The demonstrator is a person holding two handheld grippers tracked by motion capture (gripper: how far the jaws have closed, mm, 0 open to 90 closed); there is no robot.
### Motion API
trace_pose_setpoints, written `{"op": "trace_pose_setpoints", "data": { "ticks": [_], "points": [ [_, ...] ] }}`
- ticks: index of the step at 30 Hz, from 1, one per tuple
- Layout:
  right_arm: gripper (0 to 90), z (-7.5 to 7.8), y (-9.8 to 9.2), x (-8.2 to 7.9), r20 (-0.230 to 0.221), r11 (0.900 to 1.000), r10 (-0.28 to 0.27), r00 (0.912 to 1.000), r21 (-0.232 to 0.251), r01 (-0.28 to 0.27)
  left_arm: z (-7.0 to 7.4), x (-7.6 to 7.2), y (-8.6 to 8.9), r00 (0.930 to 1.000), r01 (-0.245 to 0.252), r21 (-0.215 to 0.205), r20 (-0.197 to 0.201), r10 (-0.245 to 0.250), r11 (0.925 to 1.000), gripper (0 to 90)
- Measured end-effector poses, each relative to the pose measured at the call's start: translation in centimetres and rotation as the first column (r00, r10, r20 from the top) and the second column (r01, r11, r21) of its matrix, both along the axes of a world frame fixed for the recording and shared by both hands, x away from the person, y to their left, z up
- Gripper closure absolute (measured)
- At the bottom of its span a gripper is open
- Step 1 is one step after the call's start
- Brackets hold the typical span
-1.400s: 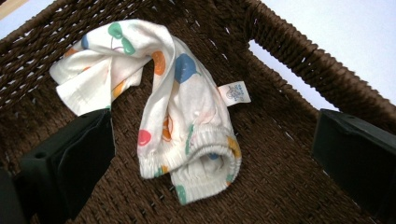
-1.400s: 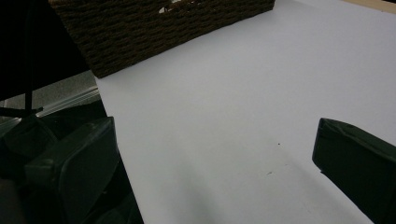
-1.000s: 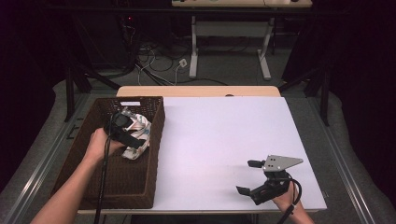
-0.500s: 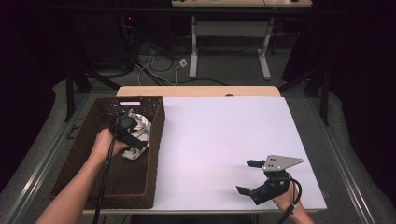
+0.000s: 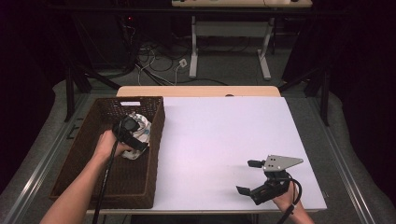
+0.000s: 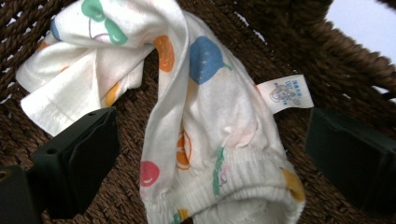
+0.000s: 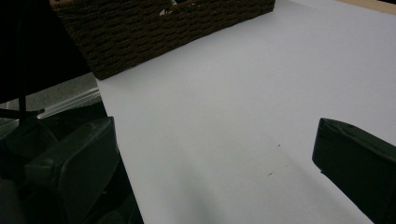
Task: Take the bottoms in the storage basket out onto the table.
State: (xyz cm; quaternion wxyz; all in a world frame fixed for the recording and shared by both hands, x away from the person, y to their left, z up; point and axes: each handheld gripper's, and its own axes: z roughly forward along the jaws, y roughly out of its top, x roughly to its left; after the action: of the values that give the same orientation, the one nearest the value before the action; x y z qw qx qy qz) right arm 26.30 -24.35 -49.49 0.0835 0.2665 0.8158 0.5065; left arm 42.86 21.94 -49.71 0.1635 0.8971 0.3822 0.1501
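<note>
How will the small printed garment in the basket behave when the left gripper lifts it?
The garment lies crumpled and folded, so it will probably hang limp. It looks thin, so likely light. Its ribbed cuff may give better grip than the smooth cloth.

Soft cloth garment [image 6: 210,116] — rough wicker basket [image 5: 154,154].

Room's dark all round, light falling mostly on the worktop [image 5: 219,140], which has a white top w/ a strip of pale wood showing at the far edge. Beyond it, grey floor [image 5: 224,74] w/ a tangle of cables [image 5: 159,60] and a small white plug block [image 5: 183,62]. Further back, a second desk on white legs [image 5: 194,51], its top just catching light. Black stand legs [image 5: 79,79] left & right. Metal rails [image 5: 46,154] run along both sides of the worktop.
</note>
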Motion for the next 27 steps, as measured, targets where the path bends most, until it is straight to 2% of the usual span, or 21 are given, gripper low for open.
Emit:
{"op": "trace_pose_setpoints", "data": {
  "ticks": [14,22,26,27],
  "points": [
    [0.0,0.0,0.0,0.0,0.0,1.0,-0.002,1.0,-0.001,0.002,-1.3,0.2,-0.2,0.9987,-0.019,0.019,-0.048,0.02,0.9996,17.2],
    [0.0,0.0,0.0,0.0,0.002,1.0,0.0,1.0,-0.001,0.0,-1.9,0.3,-0.4,0.9951,-0.01,0.026,-0.098,0.012,0.9996,29.9],
    [0.0,0.0,0.1,0.0,0.001,1.0,0.0,1.0,-0.002,0.0,-2.0,0.3,-0.7,0.994,0.006,0.032,-0.11,-0.002,0.9995,39.5],
    [0.0,0.0,0.1,0.0,0.001,1.0,0.0,1.0,-0.002,0.0,-2.0,0.3,-0.7,0.9936,0.008,0.032,-0.113,-0.004,0.9995,39.5]
  ]
}}
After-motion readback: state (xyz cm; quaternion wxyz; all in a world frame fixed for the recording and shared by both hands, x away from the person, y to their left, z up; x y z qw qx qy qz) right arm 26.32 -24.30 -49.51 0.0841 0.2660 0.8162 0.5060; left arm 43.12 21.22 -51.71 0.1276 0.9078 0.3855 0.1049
